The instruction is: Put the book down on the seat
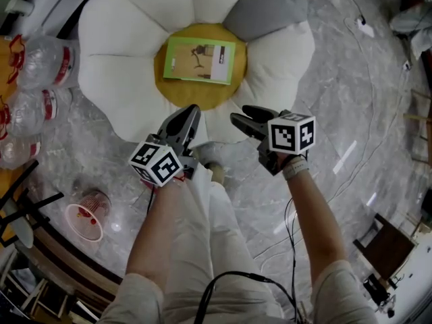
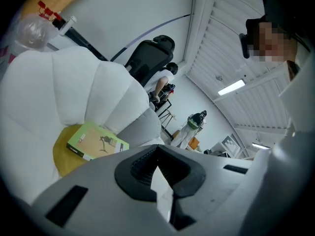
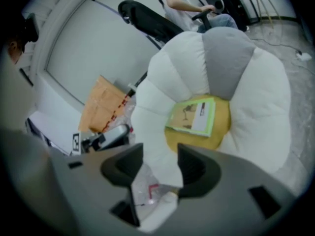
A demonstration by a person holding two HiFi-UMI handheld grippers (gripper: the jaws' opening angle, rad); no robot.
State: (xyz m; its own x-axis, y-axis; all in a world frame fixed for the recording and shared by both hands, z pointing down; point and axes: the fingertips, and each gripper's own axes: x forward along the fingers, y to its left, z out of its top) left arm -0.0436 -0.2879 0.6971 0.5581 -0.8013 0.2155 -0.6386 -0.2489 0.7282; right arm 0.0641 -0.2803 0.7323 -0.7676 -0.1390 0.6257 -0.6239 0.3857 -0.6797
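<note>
On the grey marble-look floor (image 1: 337,113) sits a big flower-shaped seat (image 1: 121,73): white puffy petals, one grey petal (image 1: 266,5), and a round yellow centre (image 1: 202,96). The person stands right in front of it, and their light trousers (image 1: 202,235) fill the bottom of the head view.

Both grippers hang in the air over the near edge of the seat, well short of the centre. The left gripper (image 1: 191,113) has its jaws pinched together at the tips with nothing in them. The right gripper (image 1: 241,115) is released, jaws apart with only open space between them, so it's empty too. Neither one touches anything.

The book (image 1: 200,60), green-edged with a tan cover, lies flat on the yellow centre, cover up, clear of both grippers.

Off to the left, a few clear plastic bottles (image 1: 40,63) with red labels lie beside the seat. A clear cup (image 1: 84,218) with a red rim is on the floor nearer the person.
</note>
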